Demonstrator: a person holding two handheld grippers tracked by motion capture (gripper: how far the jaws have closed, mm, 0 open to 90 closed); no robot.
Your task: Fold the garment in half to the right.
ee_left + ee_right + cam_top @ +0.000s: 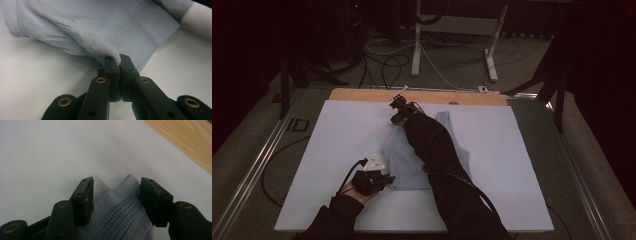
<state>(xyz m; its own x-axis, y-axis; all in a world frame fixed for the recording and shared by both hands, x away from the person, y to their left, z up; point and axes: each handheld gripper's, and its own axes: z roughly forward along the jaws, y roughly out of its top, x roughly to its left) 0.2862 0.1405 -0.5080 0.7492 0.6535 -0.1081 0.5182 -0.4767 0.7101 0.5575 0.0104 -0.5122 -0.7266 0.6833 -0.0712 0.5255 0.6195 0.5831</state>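
Left gripper (119, 65): jaws clenched on a ribbed edge of the pale blue garment (105, 27), which spreads ahead of it. Right gripper (116, 195): jaws released, a garment strap lying between them.

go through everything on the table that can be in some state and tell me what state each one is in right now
Left tool: shut, pinching a ribbed edge of the garment.
Right tool: open, jaws either side of a garment strap.
Light blue garment: lying on the white sheet, partly folded, one edge lifted by the left tool.
White sheet: spread flat over the table.
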